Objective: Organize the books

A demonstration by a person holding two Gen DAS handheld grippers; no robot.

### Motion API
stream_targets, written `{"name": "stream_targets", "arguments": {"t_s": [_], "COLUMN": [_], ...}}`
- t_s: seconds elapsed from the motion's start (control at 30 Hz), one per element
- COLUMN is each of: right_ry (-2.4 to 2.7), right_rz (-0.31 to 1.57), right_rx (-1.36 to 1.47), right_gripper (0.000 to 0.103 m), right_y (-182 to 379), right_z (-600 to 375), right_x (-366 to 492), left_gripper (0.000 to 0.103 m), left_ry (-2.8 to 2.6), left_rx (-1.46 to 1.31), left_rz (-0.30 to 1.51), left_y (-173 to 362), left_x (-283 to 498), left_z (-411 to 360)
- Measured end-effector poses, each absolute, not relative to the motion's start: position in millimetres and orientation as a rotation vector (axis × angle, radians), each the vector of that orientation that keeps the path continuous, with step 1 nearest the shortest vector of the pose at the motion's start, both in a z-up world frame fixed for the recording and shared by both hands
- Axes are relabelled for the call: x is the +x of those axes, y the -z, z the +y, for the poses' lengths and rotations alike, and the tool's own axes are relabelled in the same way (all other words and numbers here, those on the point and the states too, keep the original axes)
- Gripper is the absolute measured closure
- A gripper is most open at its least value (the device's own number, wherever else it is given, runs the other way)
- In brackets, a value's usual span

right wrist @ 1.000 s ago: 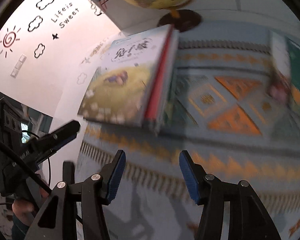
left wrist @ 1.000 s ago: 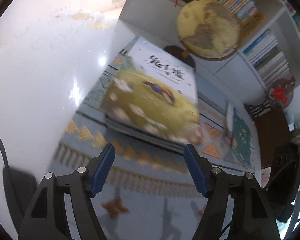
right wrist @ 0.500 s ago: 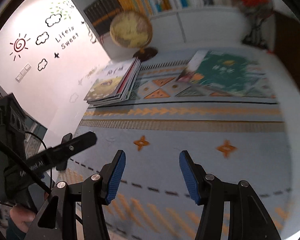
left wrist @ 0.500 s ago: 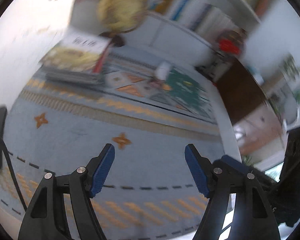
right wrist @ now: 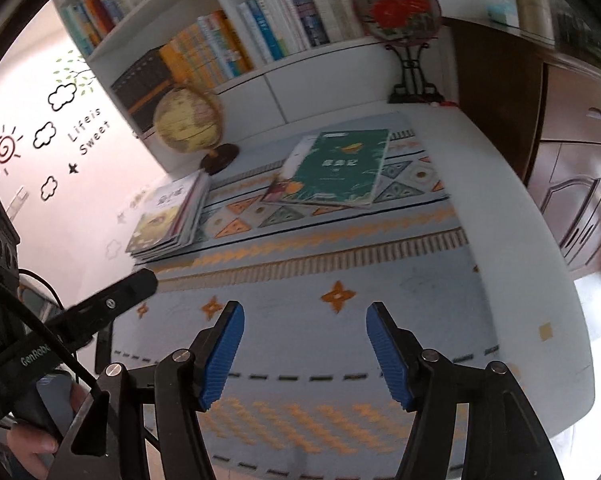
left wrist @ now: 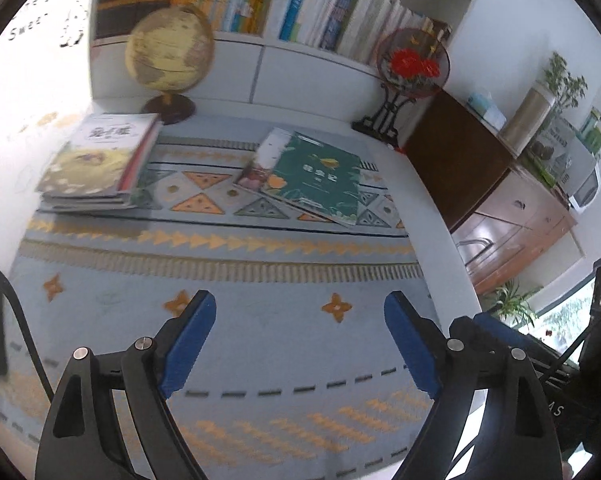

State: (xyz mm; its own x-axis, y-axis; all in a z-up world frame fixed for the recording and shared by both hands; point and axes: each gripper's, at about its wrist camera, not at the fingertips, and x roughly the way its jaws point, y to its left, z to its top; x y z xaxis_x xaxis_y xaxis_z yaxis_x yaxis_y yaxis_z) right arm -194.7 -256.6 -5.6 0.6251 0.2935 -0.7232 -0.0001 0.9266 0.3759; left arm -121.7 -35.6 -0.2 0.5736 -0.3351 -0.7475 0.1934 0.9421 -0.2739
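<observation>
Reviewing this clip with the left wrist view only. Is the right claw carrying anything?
Observer: No. The right claw has just been opening its jaws, and nothing is between them.
Operator: Is any person in shot?
Observer: Only a hand, at the lower left of the right wrist view, wrapped around a dark handle.
Operator: Left of the globe I read only "Sweet" on the wall. What else is there?
Observer: A sun sticker, clouds and the full words "Life is Sweet".
</observation>
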Motion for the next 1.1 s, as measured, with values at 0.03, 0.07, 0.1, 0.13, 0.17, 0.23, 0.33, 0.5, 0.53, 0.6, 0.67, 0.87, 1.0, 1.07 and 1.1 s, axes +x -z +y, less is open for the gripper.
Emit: {"name": "stream_targets", "arguments": {"t_s": [0.03,0.07,0.1,0.13,0.17,0.23,0.33,0.5,0.53,0.6,0.67,0.87,1.0,1.07,1.1], "right_ry": [-0.16,-0.144,-0.133,-0.124,-0.123,-0.117,-0.091,-0.063,-0.063,-0.057,-0.053,-0.029,-0.026,-0.022,-0.021], "right_rz": [0.883,0.884,0.886,0.891,0.895,0.901,0.915,0.971,0.995,1.025,1.042,1.076,1.106,1.114,1.12], "right_rx": [0.345,0.322,0.302,0.278,0.267,0.268,0.252,0.259,0.275,0.299,0.315,0.28,0.292,0.291,0.287], "right_gripper": [0.041,0.041,0.041,0.041,0.041,0.041,0.041,0.041,0.041,0.041,0.041,0.041,0.041,0.041,0.042], "right_y": [7,7,8,8,9,11,18,48,57,69,79,104,120,128,132], "right_z": [-259,-260,-260,-261,-261,-263,-265,-273,-276,-280,-283,-286,-290,-290,-289], "right_x": [-187,-178,-171,-159,-145,-123,-90,-28,-13,11,34,82,94,100,103], "left_gripper": [0.018,0.018,0.018,0.018,0.018,0.018,0.018,0.02,0.02,0.02,0.02,0.02,0.027,0.027,0.027], "left_ry": [0.318,0.321,0.319,0.322,0.332,0.349,0.366,0.482,0.5,0.485,0.473,0.449,0.477,0.485,0.489], "left_rx": [-0.159,-0.149,-0.142,-0.132,-0.128,-0.124,-0.138,-0.151,-0.149,-0.099,-0.023,0.035,-0.024,-0.019,-0.01], "left_rz": [0.911,0.919,0.927,0.94,0.944,0.954,0.964,0.997,1.004,1.027,1.028,1.091,1.143,1.127,1.13], "left_y": [3,5,6,8,9,13,22,46,50,65,78,119,139,141,142], "left_x": [-113,-104,-97,-84,-75,-52,-17,54,65,94,113,152,167,169,171], "left_z": [-42,-47,-51,-56,-58,-58,-50,-51,-54,-65,-78,-100,-102,-104,-106]}}
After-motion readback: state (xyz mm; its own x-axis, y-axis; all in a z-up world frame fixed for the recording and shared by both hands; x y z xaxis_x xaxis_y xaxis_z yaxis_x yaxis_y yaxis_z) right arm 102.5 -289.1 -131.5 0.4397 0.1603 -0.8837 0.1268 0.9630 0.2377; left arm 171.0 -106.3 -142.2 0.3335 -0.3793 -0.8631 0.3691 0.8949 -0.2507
